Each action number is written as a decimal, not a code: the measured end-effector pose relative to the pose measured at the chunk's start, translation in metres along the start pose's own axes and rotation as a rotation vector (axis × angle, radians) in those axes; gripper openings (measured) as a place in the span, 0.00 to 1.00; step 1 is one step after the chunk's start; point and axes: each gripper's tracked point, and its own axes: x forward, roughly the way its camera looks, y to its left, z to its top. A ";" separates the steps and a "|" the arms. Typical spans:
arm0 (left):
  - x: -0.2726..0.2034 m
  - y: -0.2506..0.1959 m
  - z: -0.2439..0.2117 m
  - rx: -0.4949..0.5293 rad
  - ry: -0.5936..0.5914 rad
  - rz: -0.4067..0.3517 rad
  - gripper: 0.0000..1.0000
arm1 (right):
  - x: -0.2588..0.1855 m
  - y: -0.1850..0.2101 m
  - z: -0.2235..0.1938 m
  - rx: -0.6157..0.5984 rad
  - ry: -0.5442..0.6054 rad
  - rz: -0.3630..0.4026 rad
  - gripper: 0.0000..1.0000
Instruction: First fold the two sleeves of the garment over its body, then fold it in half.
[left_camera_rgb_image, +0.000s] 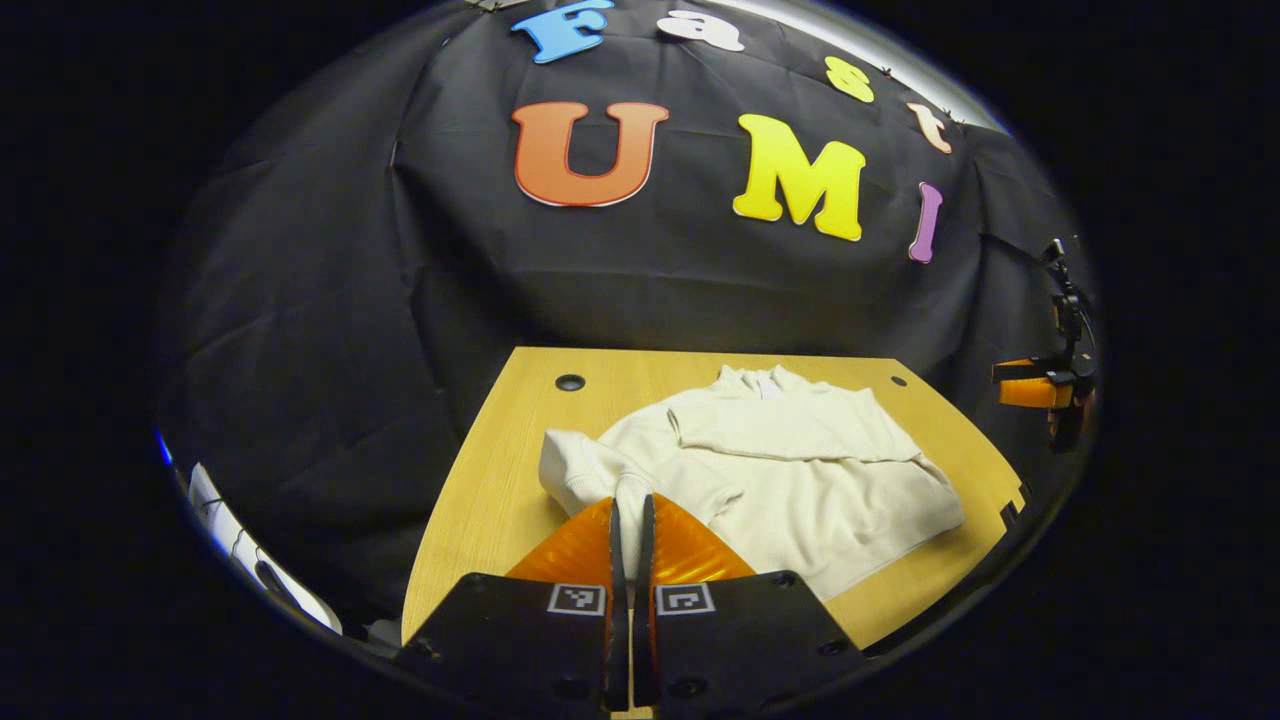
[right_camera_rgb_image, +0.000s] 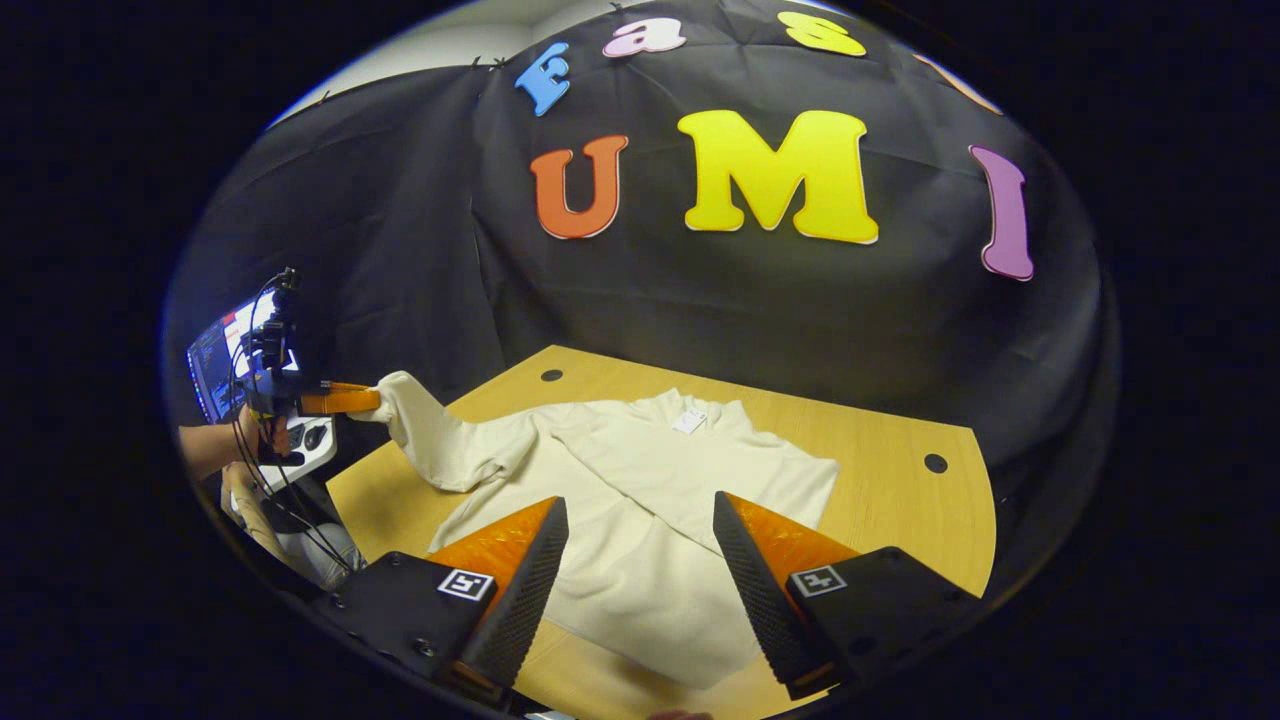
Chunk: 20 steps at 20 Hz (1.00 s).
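A cream sweater (left_camera_rgb_image: 800, 480) lies on the wooden table (left_camera_rgb_image: 490, 490), collar toward the wall. One sleeve (left_camera_rgb_image: 790, 425) is folded flat across its chest. My left gripper (left_camera_rgb_image: 630, 508) is shut on the cuff end of the other sleeve (left_camera_rgb_image: 575, 470). In the right gripper view that sleeve (right_camera_rgb_image: 440, 440) is stretched up and off the table's left side from the left gripper (right_camera_rgb_image: 362, 400). My right gripper (right_camera_rgb_image: 637, 505) is open above the sweater's body (right_camera_rgb_image: 650, 570), nothing between its fingers. It also appears small at the right edge of the left gripper view (left_camera_rgb_image: 1012, 385).
The table (right_camera_rgb_image: 900, 510) has small round holes near its far corners (left_camera_rgb_image: 569, 382) (right_camera_rgb_image: 935, 463). Black cloth walls close in behind it. A lit screen (right_camera_rgb_image: 215, 365) and a person's forearm (right_camera_rgb_image: 210, 450) are off the table's left side.
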 end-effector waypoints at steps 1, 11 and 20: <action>0.006 -0.005 0.012 0.012 -0.007 -0.005 0.05 | -0.007 -0.006 0.005 0.004 -0.021 -0.007 0.92; 0.073 -0.149 0.120 0.191 -0.072 -0.273 0.04 | -0.064 -0.091 0.009 0.096 -0.133 -0.185 0.92; 0.142 -0.308 0.115 0.268 -0.015 -0.549 0.05 | -0.130 -0.165 -0.029 0.193 -0.128 -0.400 0.92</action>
